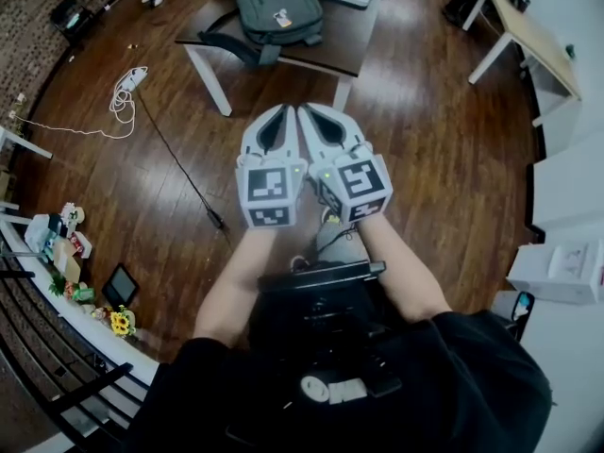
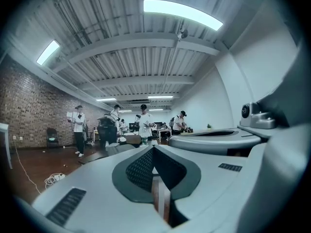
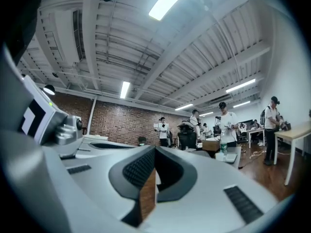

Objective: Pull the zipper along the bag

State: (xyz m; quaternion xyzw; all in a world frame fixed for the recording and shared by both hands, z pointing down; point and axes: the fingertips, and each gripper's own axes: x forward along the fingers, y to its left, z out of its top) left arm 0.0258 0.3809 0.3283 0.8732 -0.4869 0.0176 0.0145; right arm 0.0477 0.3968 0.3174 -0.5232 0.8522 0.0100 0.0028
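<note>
Left gripper [image 1: 281, 111], right gripper [image 1: 310, 111] clenched empty, side by side, well apart from grey-green fabric backpack [image 1: 278, 9] flat on dark table [image 1: 349, 41], straps [image 1: 226, 43] toward picture-left, long axis unclear. Only gripper views show white-shirted people [image 2: 145, 120].

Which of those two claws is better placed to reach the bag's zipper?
Left, marginally. The left gripper and right gripper are shut, empty and side by side, well short of the bag, which lies more directly ahead of the left.

Two tools [image 1: 281, 111] [image 1: 310, 111] — and one bag [image 1: 278, 8].
</note>
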